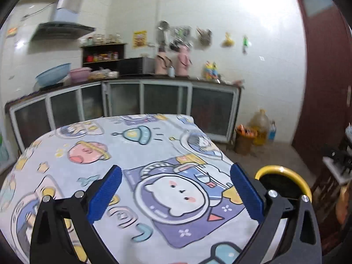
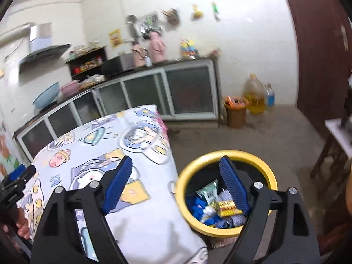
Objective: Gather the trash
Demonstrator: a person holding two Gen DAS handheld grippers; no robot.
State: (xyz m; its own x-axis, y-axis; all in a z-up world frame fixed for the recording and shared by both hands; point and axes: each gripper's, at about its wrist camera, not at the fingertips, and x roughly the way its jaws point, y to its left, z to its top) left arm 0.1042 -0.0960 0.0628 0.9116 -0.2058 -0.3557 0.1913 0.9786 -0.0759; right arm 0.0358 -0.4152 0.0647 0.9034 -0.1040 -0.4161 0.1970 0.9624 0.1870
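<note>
No writing can be read anywhere: the yellow-and-red packet (image 2: 227, 208) in the bin has printing too blurred to make out, and so does the yellow poster (image 1: 139, 38) on the far wall. The left tool (image 1: 176, 192) is released, its 2 blue ribbed pads spread wide over the surface draped in a pale cartoon-astronaut cloth (image 1: 123, 154), nothing between them. The right tool (image 2: 176, 184) is also released and empty; its jaws straddle the cloth's edge and the round yellow-rimmed black bin (image 2: 270, 176), which stands on the floor at 3 o'clock of the surface. Inside the bin, just beside the right pad at 6 o'clock, lie the packet, crumpled blue wrappers (image 2: 199, 208) and a green-white scrap (image 2: 208, 192). In the right view, a hand (image 2: 23, 223) at 9 o'clock grips the other tool's handle.
</note>
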